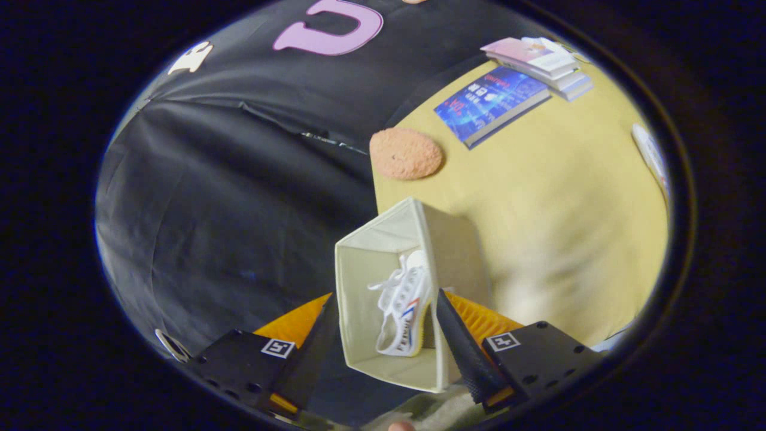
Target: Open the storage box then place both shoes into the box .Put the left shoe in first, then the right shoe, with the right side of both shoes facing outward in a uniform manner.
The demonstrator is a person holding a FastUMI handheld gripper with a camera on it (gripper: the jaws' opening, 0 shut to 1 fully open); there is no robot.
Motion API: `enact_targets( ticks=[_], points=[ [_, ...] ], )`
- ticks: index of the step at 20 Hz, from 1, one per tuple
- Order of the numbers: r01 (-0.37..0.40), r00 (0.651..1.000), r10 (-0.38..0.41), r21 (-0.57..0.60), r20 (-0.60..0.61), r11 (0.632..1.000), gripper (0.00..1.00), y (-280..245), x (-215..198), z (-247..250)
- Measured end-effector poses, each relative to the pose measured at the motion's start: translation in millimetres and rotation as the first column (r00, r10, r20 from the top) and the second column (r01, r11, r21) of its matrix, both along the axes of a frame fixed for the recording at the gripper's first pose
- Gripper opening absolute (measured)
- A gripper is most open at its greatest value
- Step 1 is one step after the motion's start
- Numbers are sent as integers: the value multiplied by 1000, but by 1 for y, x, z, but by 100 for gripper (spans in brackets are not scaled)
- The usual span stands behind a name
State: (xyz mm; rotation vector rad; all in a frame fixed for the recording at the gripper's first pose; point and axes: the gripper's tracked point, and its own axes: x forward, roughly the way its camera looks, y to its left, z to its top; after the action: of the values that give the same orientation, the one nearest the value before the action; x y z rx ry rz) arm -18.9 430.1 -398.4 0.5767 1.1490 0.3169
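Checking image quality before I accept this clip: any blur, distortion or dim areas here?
Gripper view: strong fisheye bend, table edge curves; a smeared, motion-blurred patch on the tabletop beside the storage box; the white shoe inside stays sharp; booth wall dim; gripper fingers spread either side of the box, open.

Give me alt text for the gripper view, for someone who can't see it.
The gripper fingers stand open either side of an open cream storage box holding one white shoe. Beyond it, a yellow table carries books and an orange sponge.
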Motion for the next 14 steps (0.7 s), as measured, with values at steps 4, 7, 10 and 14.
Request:
enact_targets(
  ticks=[4, 7, 10, 14],
  points=[
    [6, 998, 5, -157, 64, 988, 100, -98, 5, 14],
    [-1, 995, 35, -334, 97, 943, 100, -176, 1, 12],
    [-18, 994, 65, -440, 93, 898, 100, -237, -10, 2],
    [-59, 993, 104, -555, 50, 830, 100, -314, -32, -14]
  ],
)
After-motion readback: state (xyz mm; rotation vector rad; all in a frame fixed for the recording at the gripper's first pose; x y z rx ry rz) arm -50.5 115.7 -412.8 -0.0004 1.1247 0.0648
